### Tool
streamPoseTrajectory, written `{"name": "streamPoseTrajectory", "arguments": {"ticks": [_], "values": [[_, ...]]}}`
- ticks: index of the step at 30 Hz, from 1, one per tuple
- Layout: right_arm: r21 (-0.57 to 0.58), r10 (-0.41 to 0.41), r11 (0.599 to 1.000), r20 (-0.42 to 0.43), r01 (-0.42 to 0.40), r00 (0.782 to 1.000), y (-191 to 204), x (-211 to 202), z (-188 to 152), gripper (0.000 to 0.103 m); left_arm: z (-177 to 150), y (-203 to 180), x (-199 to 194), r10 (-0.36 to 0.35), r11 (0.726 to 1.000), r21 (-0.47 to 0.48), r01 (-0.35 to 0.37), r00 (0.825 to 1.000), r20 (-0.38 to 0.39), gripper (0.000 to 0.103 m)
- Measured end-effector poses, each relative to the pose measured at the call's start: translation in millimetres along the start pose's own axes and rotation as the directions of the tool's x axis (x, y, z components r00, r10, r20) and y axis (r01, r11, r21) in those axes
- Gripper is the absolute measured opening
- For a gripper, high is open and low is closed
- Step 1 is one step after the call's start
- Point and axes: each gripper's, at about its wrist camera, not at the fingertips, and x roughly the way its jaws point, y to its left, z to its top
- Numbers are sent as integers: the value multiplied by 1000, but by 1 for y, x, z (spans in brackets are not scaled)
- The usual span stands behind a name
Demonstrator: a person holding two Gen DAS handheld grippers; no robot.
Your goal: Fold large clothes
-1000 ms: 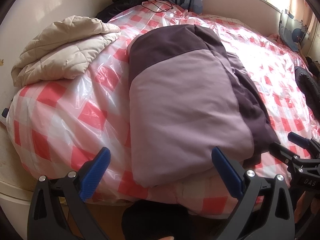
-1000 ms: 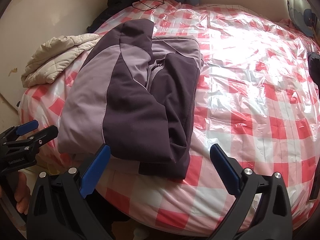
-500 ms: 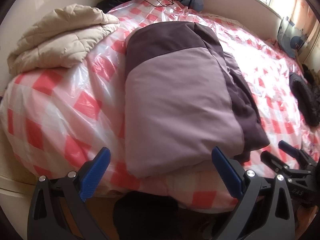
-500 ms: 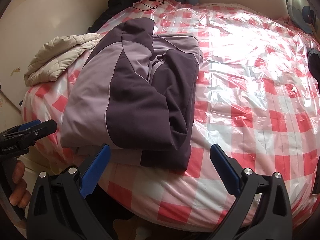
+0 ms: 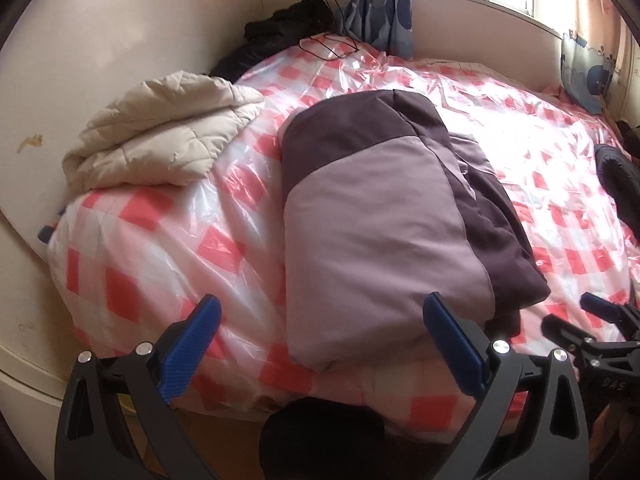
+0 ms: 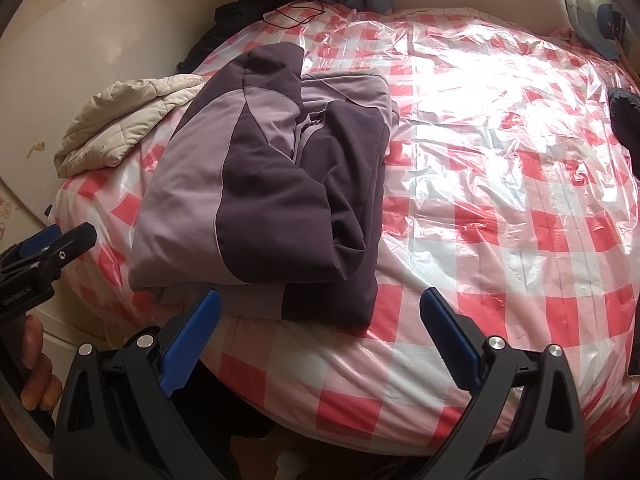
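A folded two-tone purple jacket (image 5: 372, 224) lies near the front edge of the bed, light lilac panel on top, dark purple sleeve folded along its right side. It also shows in the right wrist view (image 6: 264, 184). My left gripper (image 5: 320, 320) is open and empty, hovering off the bed's front edge just before the jacket's hem. My right gripper (image 6: 320, 316) is open and empty, before the jacket's right corner. The right gripper shows at the right edge of the left wrist view (image 5: 588, 320); the left gripper shows at the left edge of the right wrist view (image 6: 52, 244).
The bed (image 6: 500, 208) has a red-and-white checked cover under clear plastic. A folded cream quilted coat (image 5: 160, 140) lies at its left. Black clothing (image 5: 280, 36) and a cable lie at the far corner. A dark garment (image 5: 616, 184) lies at the right edge.
Both grippers have drawn back and risen a little from the bed; more of the wall and window shows. The jacket has not moved.
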Motion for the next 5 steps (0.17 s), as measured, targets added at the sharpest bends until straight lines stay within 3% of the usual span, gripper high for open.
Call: {"name": "streamPoseTrajectory", "arguments": {"ticks": [5], "values": [[5,-7,1000,9,7,1000,-6,-5,-1,96,-3,-7,-7,-15,1000,11,15,1000,14,97]]}}
